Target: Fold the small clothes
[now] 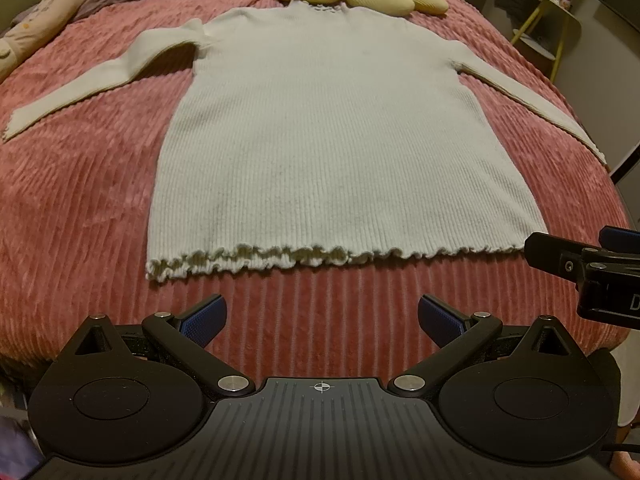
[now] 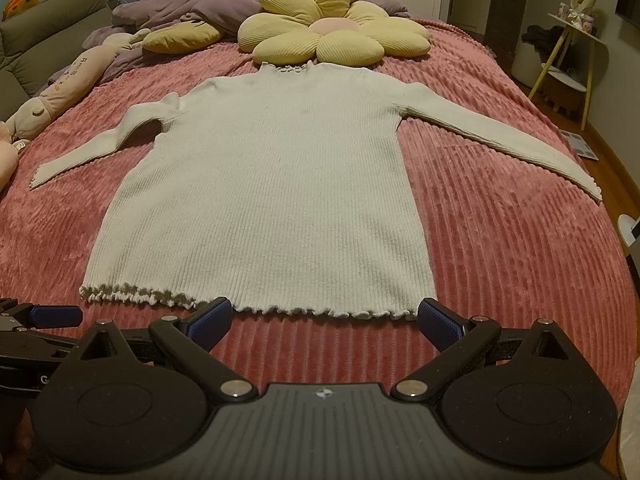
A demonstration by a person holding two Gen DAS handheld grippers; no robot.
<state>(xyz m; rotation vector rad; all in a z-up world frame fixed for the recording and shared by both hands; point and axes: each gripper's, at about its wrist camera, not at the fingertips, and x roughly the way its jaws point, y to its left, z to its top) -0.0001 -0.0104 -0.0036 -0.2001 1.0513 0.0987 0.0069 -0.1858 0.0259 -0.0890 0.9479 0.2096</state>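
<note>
A pale ribbed sweater (image 1: 320, 128) (image 2: 264, 200) with a frilled hem and collar lies flat on the pink bedspread (image 1: 80, 200) (image 2: 500, 240), both sleeves spread outward. My left gripper (image 1: 322, 316) hovers open just short of the hem, nothing between its blue pads. My right gripper (image 2: 325, 322) is open too, its fingertips level with the right part of the hem. Each gripper shows at the edge of the other's view: the right gripper's arm (image 1: 580, 264) and the left gripper's blue pad (image 2: 56, 316).
A yellow flower cushion (image 2: 332, 36) lies beyond the collar. Plush toys (image 2: 68, 84) and a purple blanket (image 2: 192, 8) sit at the far left. A small yellow-legged side table (image 2: 568, 56) stands on the floor right of the bed. The bed's right edge falls off near the right sleeve.
</note>
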